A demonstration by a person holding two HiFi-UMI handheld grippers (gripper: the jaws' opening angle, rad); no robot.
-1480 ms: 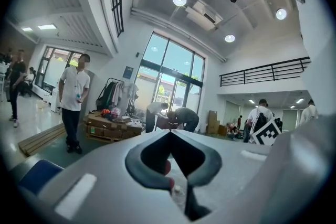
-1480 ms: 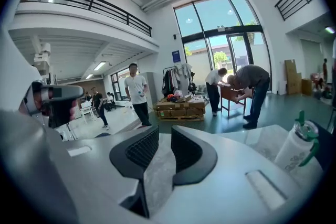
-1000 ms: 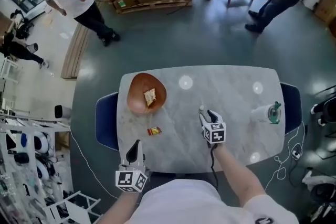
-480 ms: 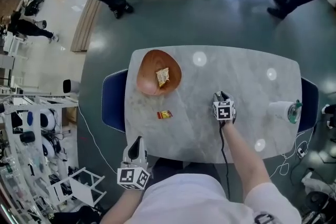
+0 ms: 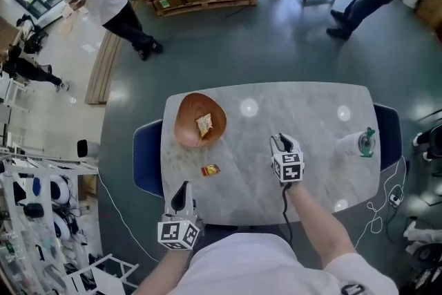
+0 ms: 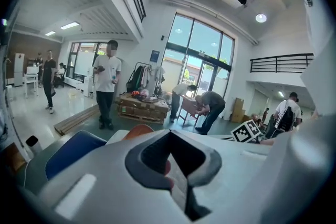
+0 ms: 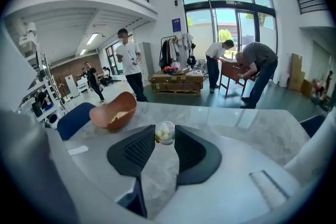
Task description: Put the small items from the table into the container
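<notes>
Closing right gripper (image 7: 165, 140) on a small clear ball (image 7: 165, 131) with pastel bits inside — pads touching it on both sides, right at the tips. Against a second ago: then lying loose on the marble table (image 5: 311, 114) just off the jaw tips, now pinched between them. Holding left gripper (image 5: 180, 195) clenched on nothing at the near table edge, same as before. No change at the brown bowl (image 5: 186, 128) near the far left corner, with its wrapped snack (image 5: 204, 124) inside. No change either at the red-and-yellow packet (image 5: 210, 169), flat on the table between bowl and left gripper. Same for the white roll (image 5: 349, 146) with a green piece on it near the right edge, well apart from the rest.

Hard to make out:
- Ball not visible from the head view — covered by the right gripper's body.
- Can't tell from any view whether lifted clear of the table or resting on it.
- From the left gripper view, only a sliver of table and a reddish patch through the gap behind the shut jaws, unclear what.
- Bowl there mostly cut off by the gripper body, only an orange rim showing.
- Print on the packet too small to read.
- Blue chair (image 5: 146, 157) on the left half tucked under the table.
</notes>
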